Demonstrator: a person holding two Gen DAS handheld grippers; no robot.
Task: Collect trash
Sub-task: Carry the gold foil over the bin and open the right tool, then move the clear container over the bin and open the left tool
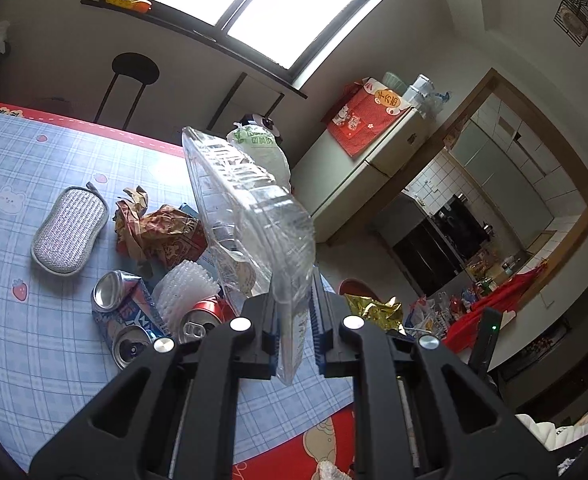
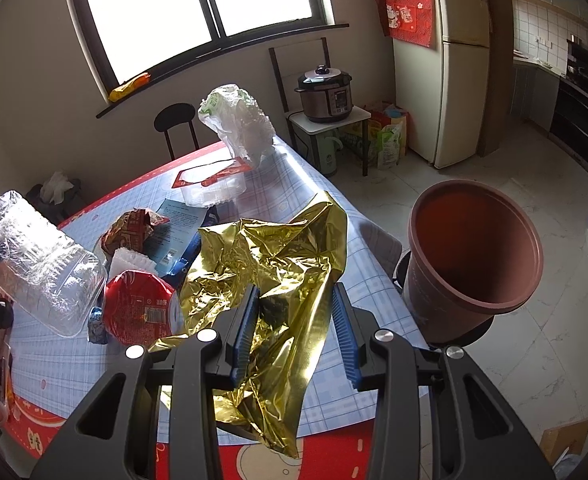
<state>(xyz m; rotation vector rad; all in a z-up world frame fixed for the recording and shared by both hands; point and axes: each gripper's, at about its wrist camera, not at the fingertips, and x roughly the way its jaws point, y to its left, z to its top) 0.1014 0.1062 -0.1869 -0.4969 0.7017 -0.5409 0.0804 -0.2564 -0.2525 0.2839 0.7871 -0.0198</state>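
We see a bright window point(image 2: 198, 8), a cream fridge point(image 2: 454, 60), a black stool point(image 2: 174, 118), and pale marble floor point(image 2: 474, 184).

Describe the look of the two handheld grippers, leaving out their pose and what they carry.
Both the left gripper and the right gripper have matte black angular frames with triangular cutouts, round silver bolt heads, and blue ribbed pads lining the fingers. No cables or sleeves show.

Lying on the table point(image 2: 74, 364): cans point(image 1: 122, 300), wrappers point(image 1: 162, 232), sponge point(image 1: 70, 230) to their left. Standing off the table's right edge: bin point(image 2: 474, 264).
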